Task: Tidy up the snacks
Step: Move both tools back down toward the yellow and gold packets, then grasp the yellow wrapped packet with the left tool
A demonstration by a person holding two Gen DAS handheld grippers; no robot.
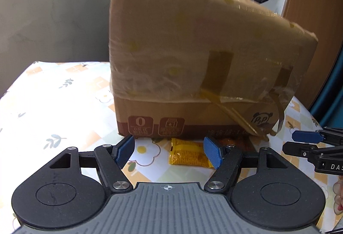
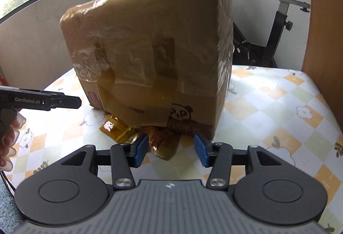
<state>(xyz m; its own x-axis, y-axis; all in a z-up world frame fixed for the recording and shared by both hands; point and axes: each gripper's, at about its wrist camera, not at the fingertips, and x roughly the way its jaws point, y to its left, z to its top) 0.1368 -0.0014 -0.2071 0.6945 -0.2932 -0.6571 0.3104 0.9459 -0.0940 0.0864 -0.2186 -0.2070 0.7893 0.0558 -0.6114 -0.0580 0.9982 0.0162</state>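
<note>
Just beyond the left gripper's (image 1: 169,151) wide-open, empty fingers lies a yellow packet (image 1: 188,154), long axis across frame. Lower centre of its view, the right gripper (image 2: 171,151) gapes half-open and empty over a red packet (image 2: 163,141).

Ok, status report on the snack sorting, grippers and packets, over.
Left gripper open, empty. Right gripper open, empty. Yellow snack packet and dark red snack packet on table by taped brown cardboard box. Box crowds them.
</note>
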